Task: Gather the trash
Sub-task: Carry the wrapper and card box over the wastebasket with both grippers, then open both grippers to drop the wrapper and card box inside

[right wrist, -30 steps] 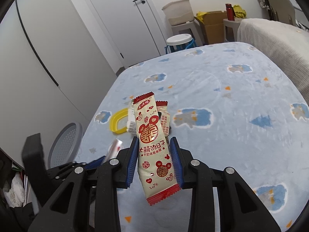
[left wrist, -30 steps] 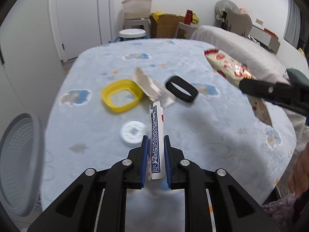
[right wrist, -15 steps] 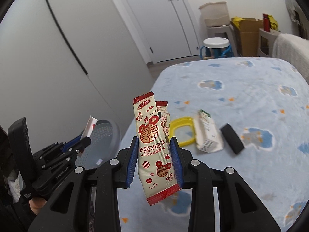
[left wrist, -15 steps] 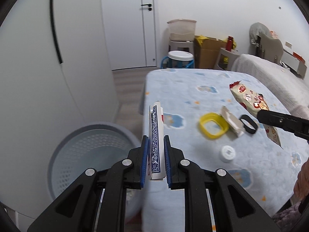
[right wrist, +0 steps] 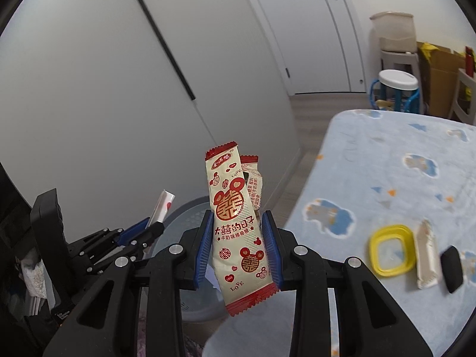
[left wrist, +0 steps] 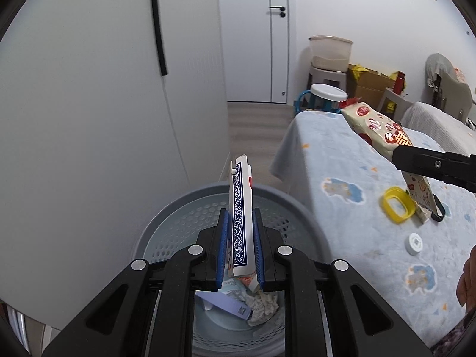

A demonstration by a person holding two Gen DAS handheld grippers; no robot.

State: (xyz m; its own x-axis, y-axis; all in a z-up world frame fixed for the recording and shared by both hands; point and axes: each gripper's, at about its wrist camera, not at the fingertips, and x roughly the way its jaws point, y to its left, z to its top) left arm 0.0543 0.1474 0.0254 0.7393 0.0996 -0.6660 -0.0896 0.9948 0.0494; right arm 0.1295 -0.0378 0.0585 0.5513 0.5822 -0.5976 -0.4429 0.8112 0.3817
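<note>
Card box is clamped upright in the left gripper, fingers closed on its flat sides, and it sits right over the bin. Bin already holds a crumpled tissue and a flat carton.

Wrapper is pinched mid-length in the right gripper, fingers closed on it, top end sticking up, tail hanging below. It looks short of the bin: rim is only partly behind it, desk corner just to its right.

How I'd do the drop:
- Left first. It looks centred over the opening, so open the fingers fully and let the box fall straight. No flick needed.
- Bring the right gripper further over the bin before opening; wrapper is light and may drift or cling to a pad.
- Keep the two grippers apart over the bin.

Left on the desk: yellow lid, white cap, carton, black band.
</note>
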